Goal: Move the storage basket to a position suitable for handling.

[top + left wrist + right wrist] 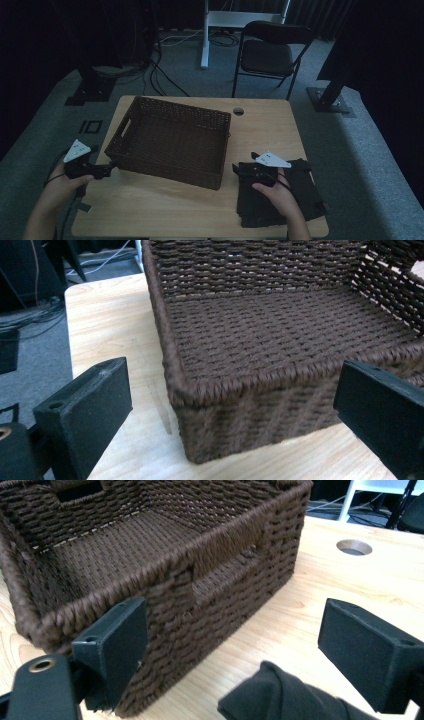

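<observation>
**Both grippers poised, basket empty, dark cloth waiting**

Left gripper point(107, 169) sits at the near-left corner of the wicker basket point(170, 142), fingers point(85, 410) spread wide and holding nothing. Right gripper point(240, 169) hovers over the dark folded cloth point(280, 192) at the counter's point(150, 210) near right, fingers wide too, empty. The likely step is a pick: come down low, pinch a cloth edge cleanly. The basket's long axis runs left to right, slightly skewed, handle cut-outs on its short ends.
</observation>
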Demonstrator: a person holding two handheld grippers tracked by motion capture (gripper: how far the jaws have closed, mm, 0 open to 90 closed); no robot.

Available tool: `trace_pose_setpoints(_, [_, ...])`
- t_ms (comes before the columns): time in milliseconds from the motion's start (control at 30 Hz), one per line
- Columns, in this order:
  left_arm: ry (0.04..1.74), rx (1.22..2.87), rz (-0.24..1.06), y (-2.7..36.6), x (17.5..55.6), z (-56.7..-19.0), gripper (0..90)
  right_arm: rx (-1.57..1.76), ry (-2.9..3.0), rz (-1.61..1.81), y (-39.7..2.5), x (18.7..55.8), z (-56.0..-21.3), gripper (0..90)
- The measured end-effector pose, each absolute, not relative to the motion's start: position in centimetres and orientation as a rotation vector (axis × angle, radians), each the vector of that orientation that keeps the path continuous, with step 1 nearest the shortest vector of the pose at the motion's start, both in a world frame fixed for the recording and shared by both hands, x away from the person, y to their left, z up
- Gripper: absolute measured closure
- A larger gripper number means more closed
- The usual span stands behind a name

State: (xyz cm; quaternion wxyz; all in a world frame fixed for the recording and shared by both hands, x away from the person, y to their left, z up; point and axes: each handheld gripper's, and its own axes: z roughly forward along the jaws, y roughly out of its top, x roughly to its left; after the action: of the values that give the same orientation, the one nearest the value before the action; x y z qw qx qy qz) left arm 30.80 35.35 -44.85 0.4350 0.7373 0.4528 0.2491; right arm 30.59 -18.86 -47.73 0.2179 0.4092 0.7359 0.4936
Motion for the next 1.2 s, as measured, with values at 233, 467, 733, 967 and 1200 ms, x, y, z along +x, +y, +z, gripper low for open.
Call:
trace_pose_setpoints(233, [1.167, 1.822, 0.614, 35.7, 33.0, -44.8, 2.5, 1.132, 2.02, 1.397, -17.9, 31.1, -46.9, 12.3])
trace_pose_setpoints(467, [1.181, 1.796, 0.59, 36.0, 34.2, -44.8, 2.5, 1.134, 2.026, 1.407, -17.0, 31.8, -46.8, 12.3])
trace_pose_setpoints(733, [1.19, 1.791, 0.586, 36.6, 36.1, -44.8, 2.5, 1.133, 2.025, 1.422, -15.7, 32.6, -46.7, 12.3])
trace_pose_setpoints(967, [1.184, 1.809, 0.56, 36.0, 37.2, -45.5, 2.5, 1.135, 2.023, 1.407, -14.0, 33.3, -47.0, 12.3])
trace_pose_setpoints(1200, [1.24, 1.829, 0.558, 35.6, 38.2, -46.1, 7.8, 1.145, 2.024, 1.388, -12.8, 33.7, -47.3, 12.3])
